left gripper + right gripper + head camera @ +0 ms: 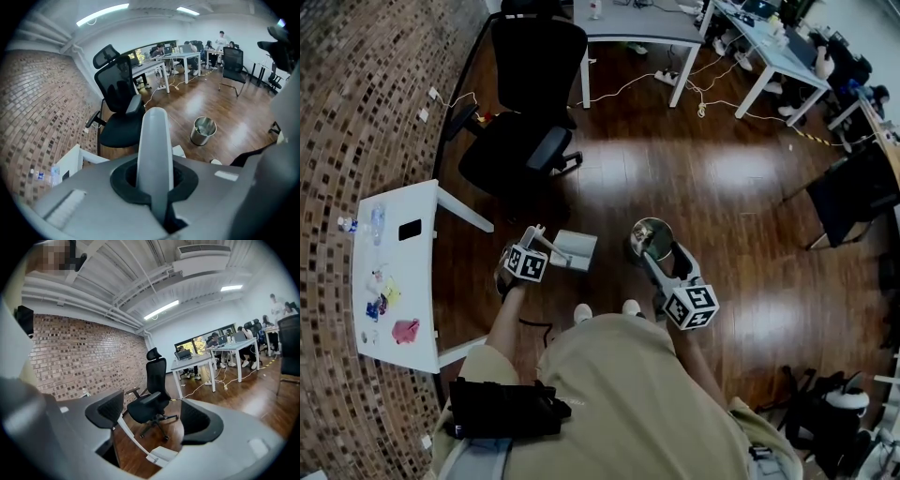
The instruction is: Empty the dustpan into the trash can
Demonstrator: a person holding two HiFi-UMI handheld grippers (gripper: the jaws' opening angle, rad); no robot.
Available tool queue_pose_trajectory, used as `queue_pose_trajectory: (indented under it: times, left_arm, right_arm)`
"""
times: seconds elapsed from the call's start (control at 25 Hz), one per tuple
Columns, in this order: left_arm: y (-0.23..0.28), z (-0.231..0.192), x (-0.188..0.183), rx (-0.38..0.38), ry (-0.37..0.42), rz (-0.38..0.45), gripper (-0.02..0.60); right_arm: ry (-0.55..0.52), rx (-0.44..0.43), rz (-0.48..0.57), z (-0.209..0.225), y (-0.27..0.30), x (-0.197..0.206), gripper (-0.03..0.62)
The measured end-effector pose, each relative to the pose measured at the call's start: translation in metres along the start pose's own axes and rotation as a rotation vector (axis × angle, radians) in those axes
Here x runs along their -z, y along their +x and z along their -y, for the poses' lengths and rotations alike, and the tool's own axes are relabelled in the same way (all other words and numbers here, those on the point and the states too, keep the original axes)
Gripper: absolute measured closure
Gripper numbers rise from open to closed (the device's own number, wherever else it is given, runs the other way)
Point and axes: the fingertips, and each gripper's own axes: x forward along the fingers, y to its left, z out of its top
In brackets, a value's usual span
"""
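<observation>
A grey dustpan [575, 250] rests on the dark wood floor in front of my feet. Its long pale handle [156, 150] rises up into my left gripper [536, 246], which is shut on it; in the left gripper view the pads [123, 180] clamp the handle on both sides. To the right of the pan a round metal trash can [652, 236] stands upright, also seen as the trash can [203, 131]. My right gripper [650, 256] hovers just over the can's near rim, open and holding nothing. Between its spread jaws [152, 416] the dustpan [162, 455] shows lower down.
A black office chair [525, 112] stands behind the dustpan. A white side table [394, 272] with small items is against the brick wall at left. Desks [637, 23], floor cables [712, 98] and another dark chair [853, 192] lie farther off.
</observation>
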Motion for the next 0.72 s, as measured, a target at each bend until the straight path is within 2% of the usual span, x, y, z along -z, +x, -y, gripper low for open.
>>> queue_pose_trajectory:
  times: [0.24, 0.48, 0.6, 0.72]
  left_arm:
    - [0.032, 0.034, 0.025, -0.046, -0.048, 0.008, 0.575]
    - [0.042, 0.074, 0.044, -0.003, -0.047, -0.009, 0.574]
    - [0.042, 0.088, 0.052, 0.056, -0.049, -0.027, 0.565]
    - [0.04, 0.1, 0.064, 0.136, -0.052, -0.043, 0.458]
  right_arm:
    - [0.014, 0.038, -0.009, 0.006, -0.016, 0.01, 0.239]
    - [0.016, 0.072, -0.012, 0.004, -0.031, 0.014, 0.247]
    - [0.016, 0.087, -0.015, 0.0, -0.036, 0.018, 0.247]
    - [0.022, 0.095, -0.015, -0.009, -0.04, 0.024, 0.247]
